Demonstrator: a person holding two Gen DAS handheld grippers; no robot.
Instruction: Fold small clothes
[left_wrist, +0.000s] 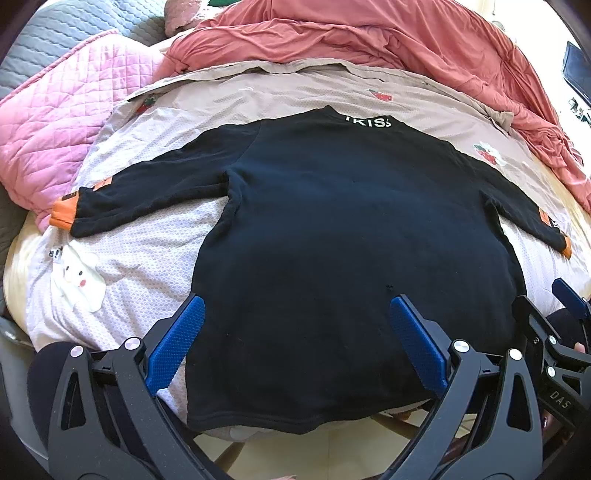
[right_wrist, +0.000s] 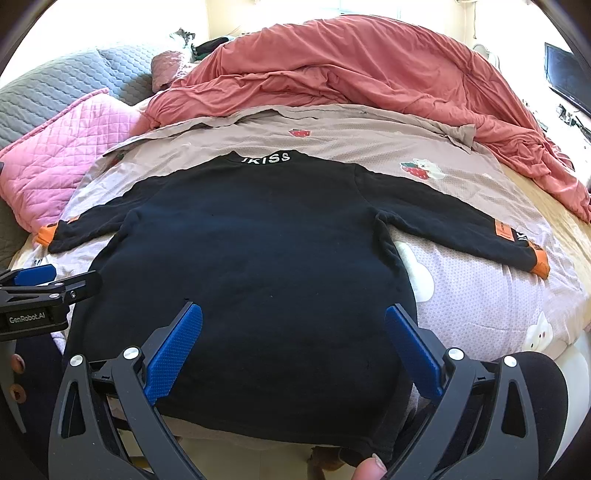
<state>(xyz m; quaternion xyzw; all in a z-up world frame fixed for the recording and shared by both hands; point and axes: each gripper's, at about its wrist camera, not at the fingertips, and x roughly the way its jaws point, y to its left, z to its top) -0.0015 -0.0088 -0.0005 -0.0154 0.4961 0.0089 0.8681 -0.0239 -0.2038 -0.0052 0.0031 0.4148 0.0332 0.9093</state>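
Observation:
A small black long-sleeved shirt with orange cuffs and white lettering at the collar lies flat, back up, on the bed, both sleeves spread out sideways. Its hem hangs over the near bed edge. My left gripper hovers open over the shirt's lower left part, nothing between its blue pads. My right gripper is open above the lower right part, also holding nothing. Each gripper shows at the edge of the other's view.
A beige sheet with bear and strawberry prints covers the bed. A crumpled red duvet lies at the back, a pink quilted blanket at the left, a grey quilt behind it. A dark screen stands far right.

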